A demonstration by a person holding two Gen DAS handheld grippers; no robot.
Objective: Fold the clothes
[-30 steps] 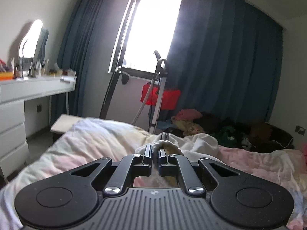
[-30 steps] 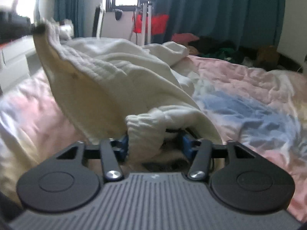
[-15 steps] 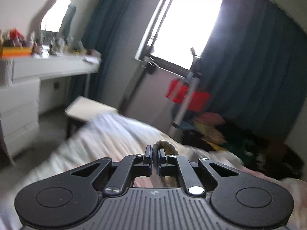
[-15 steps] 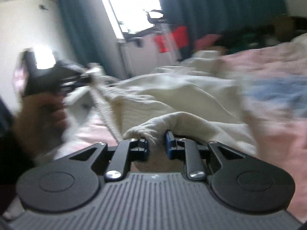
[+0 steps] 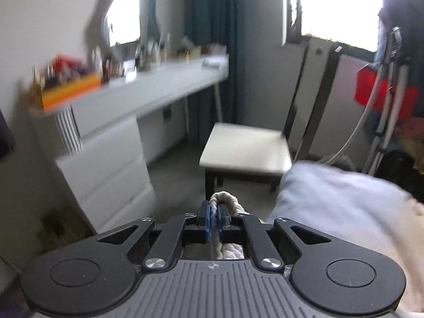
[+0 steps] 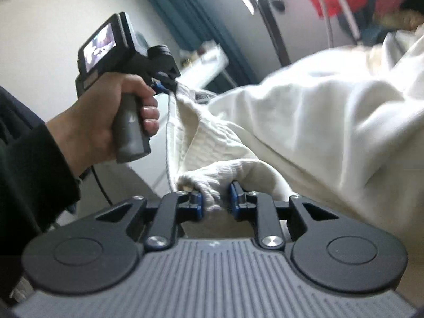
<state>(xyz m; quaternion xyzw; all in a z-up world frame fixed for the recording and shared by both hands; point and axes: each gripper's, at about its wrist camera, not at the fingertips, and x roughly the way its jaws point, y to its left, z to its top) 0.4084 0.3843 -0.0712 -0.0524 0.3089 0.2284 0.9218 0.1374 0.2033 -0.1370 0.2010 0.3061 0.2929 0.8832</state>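
My left gripper (image 5: 214, 218) is raised, pinching the cream sweater (image 6: 212, 143) tight; my right gripper (image 6: 216, 201), lower, clamps its ribbed edge.

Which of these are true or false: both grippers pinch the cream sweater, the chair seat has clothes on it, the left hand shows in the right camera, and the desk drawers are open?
1. Both the left gripper and right gripper pinch the cream knit sweater. True.
2. The white chair seat holds clothes. False: it is bare.
3. The left hand shows in the right wrist view. True.
4. The white desk has its drawers open. False: they sit closed.
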